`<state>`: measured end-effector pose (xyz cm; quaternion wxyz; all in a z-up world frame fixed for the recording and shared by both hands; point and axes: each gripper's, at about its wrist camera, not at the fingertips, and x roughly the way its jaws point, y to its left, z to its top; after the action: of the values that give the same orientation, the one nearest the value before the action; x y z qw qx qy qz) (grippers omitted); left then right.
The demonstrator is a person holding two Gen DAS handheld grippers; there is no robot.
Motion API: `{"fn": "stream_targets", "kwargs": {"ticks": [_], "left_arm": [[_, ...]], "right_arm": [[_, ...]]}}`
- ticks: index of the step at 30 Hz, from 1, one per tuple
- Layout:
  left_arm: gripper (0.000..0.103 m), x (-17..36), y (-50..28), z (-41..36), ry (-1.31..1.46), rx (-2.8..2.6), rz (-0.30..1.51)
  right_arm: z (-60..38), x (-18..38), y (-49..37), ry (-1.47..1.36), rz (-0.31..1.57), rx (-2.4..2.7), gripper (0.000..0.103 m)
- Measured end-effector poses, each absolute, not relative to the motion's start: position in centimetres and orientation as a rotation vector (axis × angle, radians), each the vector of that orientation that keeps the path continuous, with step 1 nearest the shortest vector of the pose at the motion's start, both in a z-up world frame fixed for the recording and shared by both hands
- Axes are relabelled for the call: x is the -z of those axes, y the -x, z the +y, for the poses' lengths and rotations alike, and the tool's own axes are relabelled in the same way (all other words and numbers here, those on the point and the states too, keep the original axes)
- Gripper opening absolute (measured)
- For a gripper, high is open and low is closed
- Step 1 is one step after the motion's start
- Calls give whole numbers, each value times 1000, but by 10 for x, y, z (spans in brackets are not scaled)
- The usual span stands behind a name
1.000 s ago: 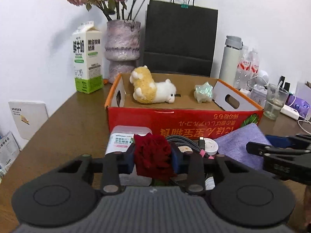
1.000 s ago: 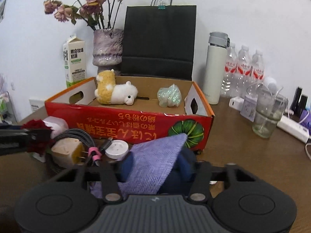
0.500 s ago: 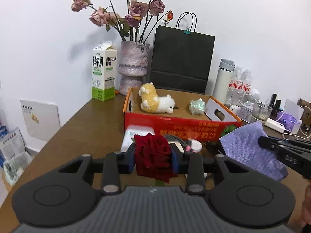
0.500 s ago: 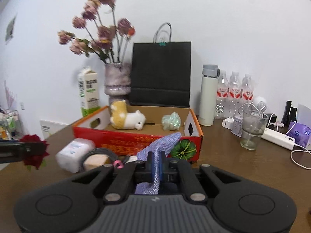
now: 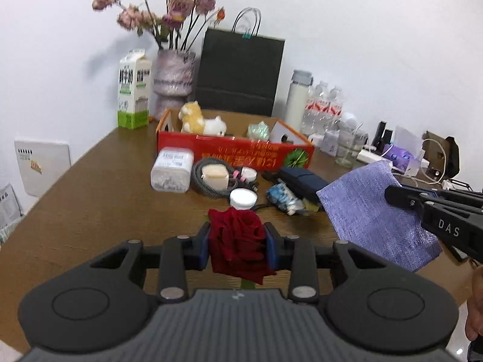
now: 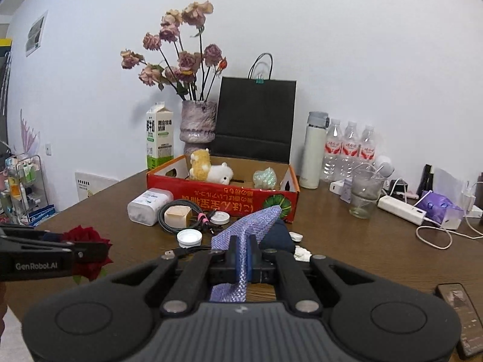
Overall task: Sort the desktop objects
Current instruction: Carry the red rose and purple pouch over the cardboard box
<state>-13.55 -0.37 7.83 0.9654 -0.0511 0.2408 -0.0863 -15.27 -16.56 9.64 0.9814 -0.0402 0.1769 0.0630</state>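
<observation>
My left gripper (image 5: 238, 241) is shut on a dark red rose (image 5: 237, 238), held above the near table edge; it also shows in the right wrist view (image 6: 87, 241). My right gripper (image 6: 242, 252) is shut on a purple cloth (image 6: 241, 241), which hangs lifted at the right of the left wrist view (image 5: 374, 208). A red cardboard box (image 5: 235, 154) behind the clutter holds a plush toy (image 5: 200, 120) and a pale green object (image 5: 258, 129).
Before the box lie a white plastic container (image 5: 172, 170), a coiled cable with charger (image 5: 214, 178), a white lid (image 5: 242, 197), a dark blue case (image 5: 302, 181) and a blue wrapper (image 5: 283, 199). Behind stand milk carton (image 6: 159, 135), vase (image 6: 197, 123), black bag (image 6: 256, 117), bottles, glass (image 6: 363, 196).
Both grippers have pulled back and up from the box, carrying the rose and the purple cloth. The cloth has lifted off the table, uncovering the dark blue case.
</observation>
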Motion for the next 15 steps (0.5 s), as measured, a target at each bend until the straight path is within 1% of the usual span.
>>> {"fn": "stream_targets", "kwargs": {"ticks": [7, 12, 15], "left_arm": [[36, -97, 162, -10, 82, 179, 404], [36, -100, 162, -11, 78, 183, 389], [36, -101, 148, -11, 76, 178, 383]], "right_arm": [[-169, -112, 177, 88, 288, -130, 3], [-170, -114, 178, 75, 275, -130, 3], [-170, -115, 164, 75, 275, -130, 4]]}}
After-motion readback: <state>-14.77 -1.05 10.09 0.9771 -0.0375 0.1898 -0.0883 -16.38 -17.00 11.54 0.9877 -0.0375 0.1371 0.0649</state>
